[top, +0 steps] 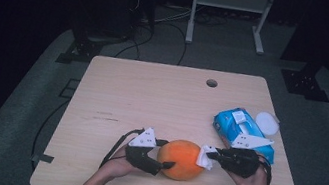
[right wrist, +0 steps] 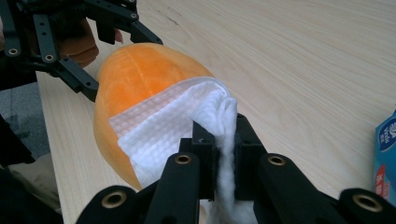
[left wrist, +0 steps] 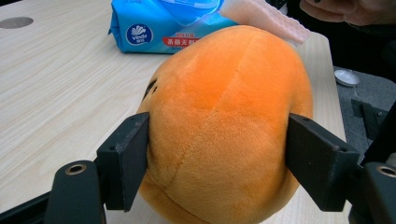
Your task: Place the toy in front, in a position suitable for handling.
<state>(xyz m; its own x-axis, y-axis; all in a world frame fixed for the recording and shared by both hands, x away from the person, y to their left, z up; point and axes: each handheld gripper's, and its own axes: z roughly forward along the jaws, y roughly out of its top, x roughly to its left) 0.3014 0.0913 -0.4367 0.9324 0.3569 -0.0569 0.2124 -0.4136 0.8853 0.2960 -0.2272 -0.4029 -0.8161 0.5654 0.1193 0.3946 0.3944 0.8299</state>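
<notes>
Pale wooden table point(top: 152, 95), dark room behind.

The plush ball point(top: 183, 160) lies on the bench point(top: 151, 100) near its near edge, between the left gripper point(top: 164, 165) and the right gripper point(top: 209, 155). The wipe pack point(top: 243, 131) lies right and farther, with probably a lid point(top: 267, 123) just beside it.
</notes>
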